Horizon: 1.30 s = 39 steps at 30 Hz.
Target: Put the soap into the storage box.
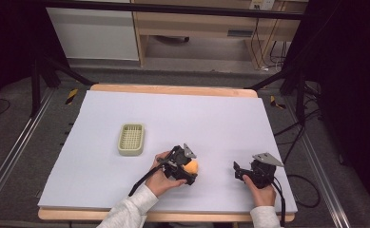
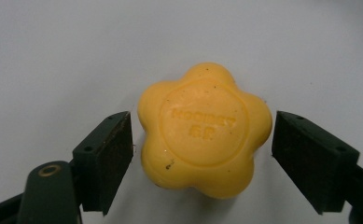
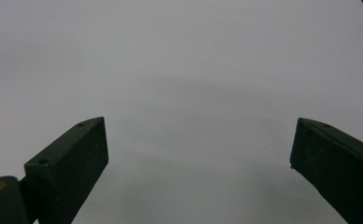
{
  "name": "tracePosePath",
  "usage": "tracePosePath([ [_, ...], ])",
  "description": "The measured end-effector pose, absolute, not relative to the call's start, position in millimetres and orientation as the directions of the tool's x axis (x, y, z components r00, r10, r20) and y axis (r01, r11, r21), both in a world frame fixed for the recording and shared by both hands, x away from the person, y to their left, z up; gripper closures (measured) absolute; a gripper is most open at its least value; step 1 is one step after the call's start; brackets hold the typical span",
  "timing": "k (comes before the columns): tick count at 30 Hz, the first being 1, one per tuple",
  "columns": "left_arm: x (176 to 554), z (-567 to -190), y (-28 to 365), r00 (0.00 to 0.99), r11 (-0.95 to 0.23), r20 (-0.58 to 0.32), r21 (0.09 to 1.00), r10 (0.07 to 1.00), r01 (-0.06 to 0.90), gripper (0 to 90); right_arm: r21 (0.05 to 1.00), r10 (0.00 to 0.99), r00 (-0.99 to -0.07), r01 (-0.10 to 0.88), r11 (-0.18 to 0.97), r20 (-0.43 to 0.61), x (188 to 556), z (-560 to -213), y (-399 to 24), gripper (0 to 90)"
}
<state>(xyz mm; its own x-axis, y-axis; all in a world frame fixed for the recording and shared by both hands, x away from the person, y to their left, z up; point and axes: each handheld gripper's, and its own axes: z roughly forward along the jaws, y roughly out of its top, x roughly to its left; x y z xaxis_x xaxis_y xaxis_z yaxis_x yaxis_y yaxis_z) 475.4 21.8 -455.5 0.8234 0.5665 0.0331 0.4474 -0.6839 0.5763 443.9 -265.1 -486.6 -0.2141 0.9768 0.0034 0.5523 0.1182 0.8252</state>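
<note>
In the high view, the left gripper (image 1: 190,172) sits over a yellow soap (image 1: 191,166) near the table's (image 1: 102,142) front edge, well apart from a pale green soap dish (image 1: 131,139); the right gripper (image 1: 238,171) rests to the right.

In the left gripper view, the flower-shaped soap (image 2: 205,130) lies between wide-spread jaws, a small gap each side. Its embossed lettering is too faint to read.

In the right gripper view, the jaws stand wide over bare table (image 3: 193,93).

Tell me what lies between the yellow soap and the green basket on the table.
Nothing: in the high view, only bare white table cover separates the yellow soap, which sits between the open left gripper jaws, from the green basket.
</note>
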Motion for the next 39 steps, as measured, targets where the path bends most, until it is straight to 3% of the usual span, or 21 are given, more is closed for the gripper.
tracePosePath([
  [39,479.5,-464.3,14.1,0.821,-0.701,0.038,0.544,0.569,0.461,25.6,0.826,0.978,-0.21,0.552,0.114,0.005,443.7,-486.5,-265.0,4.8],
])
